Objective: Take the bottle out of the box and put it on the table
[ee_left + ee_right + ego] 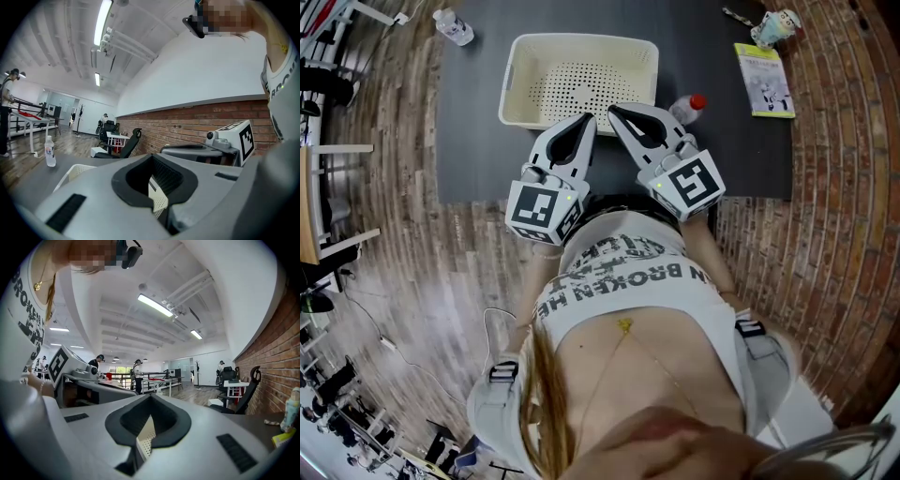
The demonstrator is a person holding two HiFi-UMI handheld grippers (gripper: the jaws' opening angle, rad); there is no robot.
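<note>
My right tool (615, 112) and left tool (589, 120) are both closed and empty, by the box (517, 75). It looks empty; the bottle (689, 106) lies on the worktop (469, 141) just right of it, so I'd pull back without nudging it.

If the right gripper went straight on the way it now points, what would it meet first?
Most likely the near wall of the cream basket: the shut right gripper aims at it, and the red-capped bottle lies off to its right.

Your brown wood-plank floor (403, 272) fills the lower left; a red brick wall (187, 123) runs mid-frame under white ceiling strip lights (104, 18).
</note>
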